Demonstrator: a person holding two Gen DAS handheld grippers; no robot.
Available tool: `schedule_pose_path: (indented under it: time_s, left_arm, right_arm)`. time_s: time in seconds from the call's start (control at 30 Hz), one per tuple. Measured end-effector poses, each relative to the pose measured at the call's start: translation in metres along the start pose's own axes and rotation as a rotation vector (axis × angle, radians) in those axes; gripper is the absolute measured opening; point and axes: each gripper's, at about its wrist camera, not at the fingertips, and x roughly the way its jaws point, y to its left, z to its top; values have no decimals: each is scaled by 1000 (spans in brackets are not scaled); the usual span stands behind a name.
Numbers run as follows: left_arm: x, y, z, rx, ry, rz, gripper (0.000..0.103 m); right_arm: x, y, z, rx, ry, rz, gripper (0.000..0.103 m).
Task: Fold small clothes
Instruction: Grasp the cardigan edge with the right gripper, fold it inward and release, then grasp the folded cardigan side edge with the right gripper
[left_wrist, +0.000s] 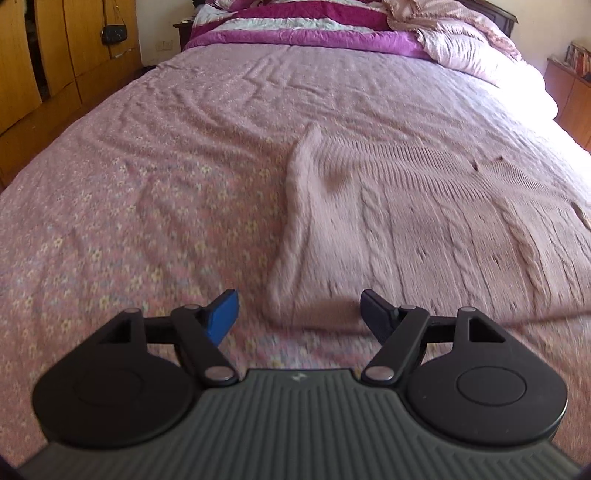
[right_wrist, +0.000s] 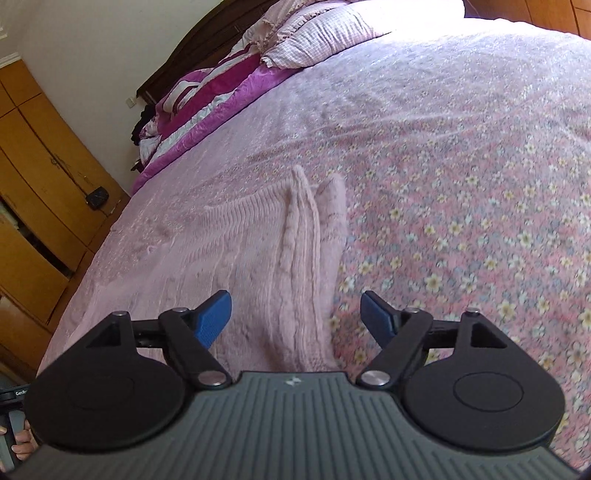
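Pink knit sweater (left_wrist: 424, 229) on floral bedspread (left_wrist: 129, 221), wooden wardrobe (left_wrist: 37, 66) beside

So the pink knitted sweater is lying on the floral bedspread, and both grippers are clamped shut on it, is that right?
Not quite. The pink knitted sweater does lie on the floral bedspread, but both grippers are open, not clamped on it. The left wrist view shows the left gripper spread apart, and the right wrist view shows the same for the right gripper.
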Motion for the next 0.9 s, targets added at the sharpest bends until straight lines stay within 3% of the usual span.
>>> schedule_pose_path:
  time_s: [0.13,0.2,0.43,0.8,0.9]
  left_arm:
    - [-5,-9,-9,25,13,0,74]
    - [-7,-13,-13,37,14,6,74]
    - [-5,-26,-19,63,35,6,74]
    - [1,-31,-21,63,65,25,74]
    - [1,-32,-21,61,66,28,74]
  right_arm:
    - [8,-2,-6,19,24,27,83]
    - [12,-5,-7,40,23,50,88]
    - [23,-13,-4,177,21,203,92]
    - [37,-9,-6,138,-47,211,92]
    - [38,-11,-6,160,-70,198,84]
